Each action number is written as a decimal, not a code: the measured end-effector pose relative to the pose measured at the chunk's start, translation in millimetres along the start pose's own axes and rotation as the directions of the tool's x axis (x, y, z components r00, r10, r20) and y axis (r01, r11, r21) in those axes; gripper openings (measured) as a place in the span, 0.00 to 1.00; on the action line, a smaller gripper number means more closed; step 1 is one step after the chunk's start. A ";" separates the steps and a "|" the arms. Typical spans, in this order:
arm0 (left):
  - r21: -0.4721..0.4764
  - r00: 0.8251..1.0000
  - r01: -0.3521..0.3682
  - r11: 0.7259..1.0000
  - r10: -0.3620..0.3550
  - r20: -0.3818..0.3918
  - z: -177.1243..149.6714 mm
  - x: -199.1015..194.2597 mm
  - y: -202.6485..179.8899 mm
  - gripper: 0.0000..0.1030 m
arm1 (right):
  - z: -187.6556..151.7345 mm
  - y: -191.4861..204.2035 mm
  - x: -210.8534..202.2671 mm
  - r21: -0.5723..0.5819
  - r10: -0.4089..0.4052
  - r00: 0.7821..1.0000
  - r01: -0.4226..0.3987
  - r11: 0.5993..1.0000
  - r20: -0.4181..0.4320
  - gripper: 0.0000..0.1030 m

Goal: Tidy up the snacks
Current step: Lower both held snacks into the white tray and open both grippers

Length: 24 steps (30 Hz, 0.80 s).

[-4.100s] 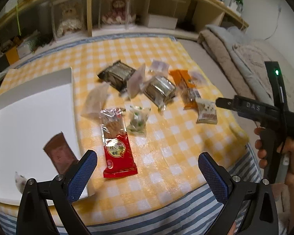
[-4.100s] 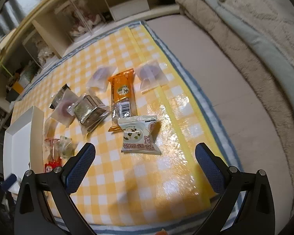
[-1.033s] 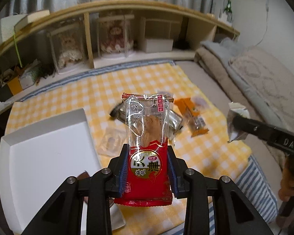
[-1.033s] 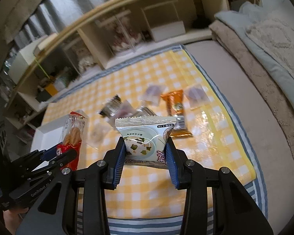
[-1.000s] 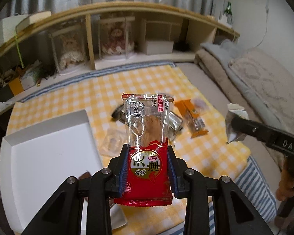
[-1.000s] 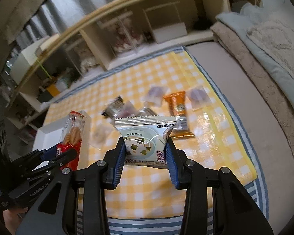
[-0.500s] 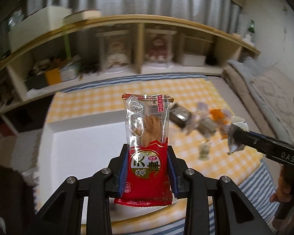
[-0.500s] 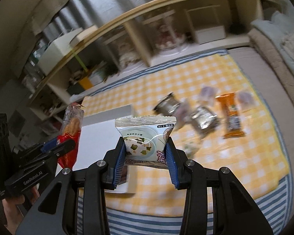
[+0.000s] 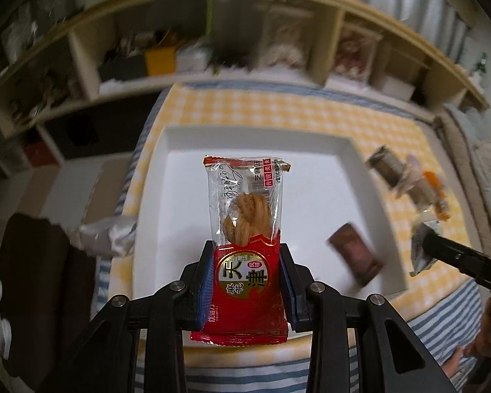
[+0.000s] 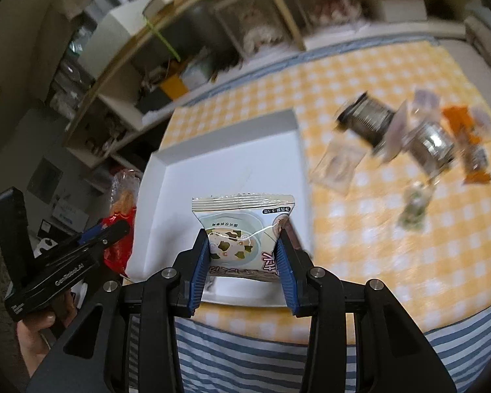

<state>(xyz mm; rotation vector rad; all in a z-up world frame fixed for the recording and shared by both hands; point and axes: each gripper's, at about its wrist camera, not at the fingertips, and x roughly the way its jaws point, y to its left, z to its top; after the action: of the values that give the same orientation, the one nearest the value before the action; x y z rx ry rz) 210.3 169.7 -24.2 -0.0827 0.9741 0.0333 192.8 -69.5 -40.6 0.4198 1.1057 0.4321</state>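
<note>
My left gripper (image 9: 244,281) is shut on a red and clear pastry packet (image 9: 244,242) and holds it upright above the white tray (image 9: 193,150). A brown snack bar (image 9: 355,255) lies in the tray's right part. My right gripper (image 10: 244,258) is shut on a pale green and white snack packet (image 10: 242,226) above the tray's (image 10: 232,150) near edge. The left gripper with its red packet (image 10: 121,229) shows at the left of the right wrist view. Several loose snacks (image 10: 422,137) lie on the yellow checked cloth to the right of the tray.
The yellow checked cloth (image 10: 392,245) covers a blue striped one (image 10: 245,353) at the front edge. A curved wooden shelf unit (image 9: 212,52) with boxes stands behind. A crumpled silver wrapper (image 9: 108,232) lies left of the tray.
Both grippers have swung left with their packets, from above the loose snacks to above the white tray. The grips have not changed.
</note>
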 end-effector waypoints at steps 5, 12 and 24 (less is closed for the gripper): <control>-0.026 0.999 -0.017 1.000 0.015 -0.050 6.4 14.0 16.7 0.34 | -4.5 14.1 31.7 -0.014 -0.027 0.998 0.027 1.000 -0.057 0.39; -0.008 0.993 -0.046 0.999 0.045 -0.110 11.0 36.7 29.4 0.34 | -9.4 23.5 65.8 -0.041 -0.071 0.989 0.066 0.997 -0.133 0.39; -0.005 0.992 -0.073 0.997 0.072 -0.105 16.5 69.0 33.1 0.43 | -15.3 15.4 83.2 -0.008 -0.063 0.977 0.062 0.998 -0.205 0.43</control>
<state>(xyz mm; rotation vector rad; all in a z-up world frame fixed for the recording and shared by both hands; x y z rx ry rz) 260.5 203.4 -73.9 -0.0570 1.0816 0.1009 208.9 -10.9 -101.4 0.3438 1.3149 0.4272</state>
